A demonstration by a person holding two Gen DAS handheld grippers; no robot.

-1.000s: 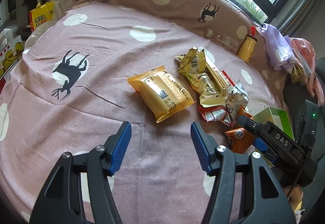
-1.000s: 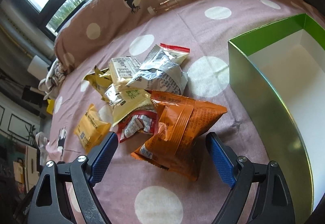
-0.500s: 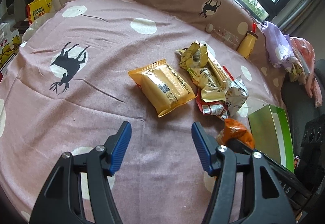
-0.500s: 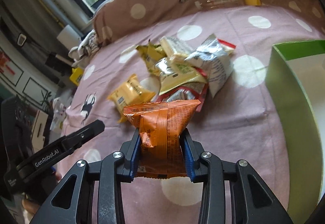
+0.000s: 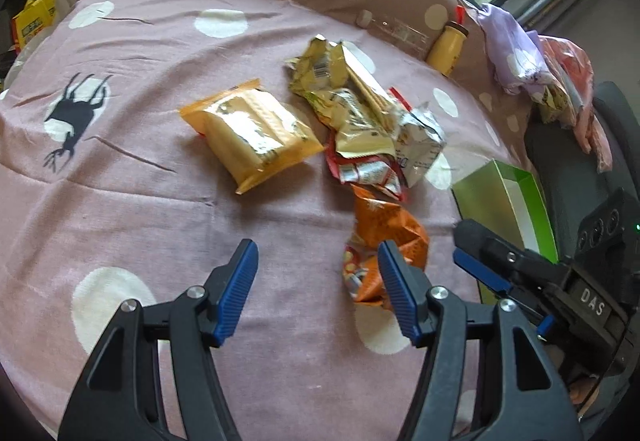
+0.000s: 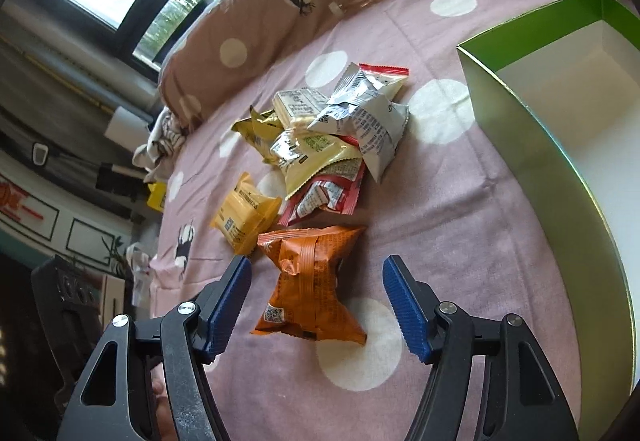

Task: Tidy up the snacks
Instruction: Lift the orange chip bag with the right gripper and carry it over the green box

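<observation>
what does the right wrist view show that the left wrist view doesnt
Only the right wrist view shows the white inside of the open green cardboard box, nothing visible in it, and the right gripper open around the crinkled orange foil snack bag. Only the left wrist view shows the open left gripper over bare pink polka-dot bedsheet and the purple cloth. Both show the orange bag, the flat yellow snack pack, the pile of snack wrappers and the yellow bottle.
</observation>
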